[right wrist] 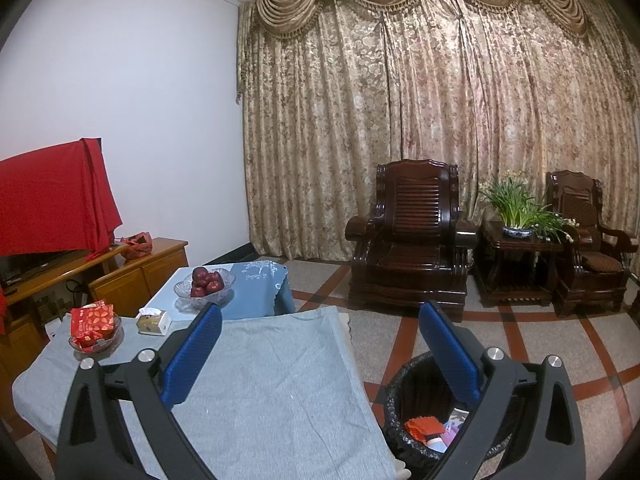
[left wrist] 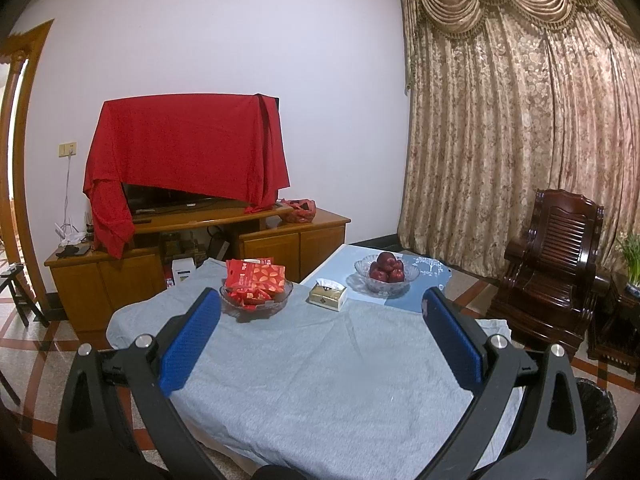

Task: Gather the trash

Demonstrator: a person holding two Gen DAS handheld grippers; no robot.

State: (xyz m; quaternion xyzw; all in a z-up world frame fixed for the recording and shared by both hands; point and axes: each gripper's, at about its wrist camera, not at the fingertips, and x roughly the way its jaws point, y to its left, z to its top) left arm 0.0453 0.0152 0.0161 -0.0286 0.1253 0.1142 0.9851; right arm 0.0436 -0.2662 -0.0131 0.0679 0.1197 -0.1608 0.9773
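A black-lined trash bin (right wrist: 404,404) stands on the floor at the table's right side; it holds a crumpled red wrapper (right wrist: 424,426) and other scraps. Its rim also shows in the left wrist view (left wrist: 596,412). My left gripper (left wrist: 320,304) is open and empty above the grey cloth on the table (left wrist: 320,380). My right gripper (right wrist: 320,320) is open and empty, over the table's right edge and the bin. No loose trash shows on the cloth.
On the table stand a glass bowl of red packets (left wrist: 256,292), a tissue box (left wrist: 328,296) and a glass bowl of apples (left wrist: 386,274). A wooden TV cabinet (left wrist: 280,236) is behind, dark wooden armchairs (right wrist: 408,240) and a plant (right wrist: 516,208) to the right.
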